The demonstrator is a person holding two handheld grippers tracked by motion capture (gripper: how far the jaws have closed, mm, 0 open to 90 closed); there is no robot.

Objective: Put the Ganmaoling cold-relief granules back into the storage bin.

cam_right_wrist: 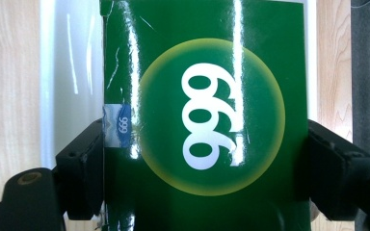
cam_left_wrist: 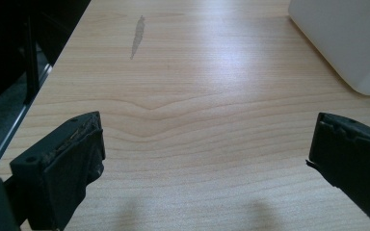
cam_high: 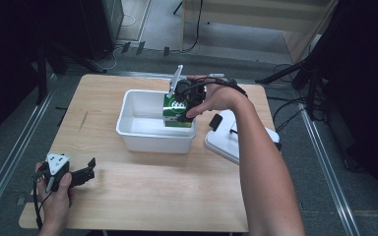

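My right claw (cam_right_wrist: 200, 159) is clamped on the green box (cam_right_wrist: 197, 115), one jaw on each narrow side, so I can carry it upright. Below and around it is the white bin (cam_high: 128, 129), the box at its right wall. My left claw (cam_left_wrist: 204, 159) rests agape on the worktop (cam_left_wrist: 197, 62), out of the way.
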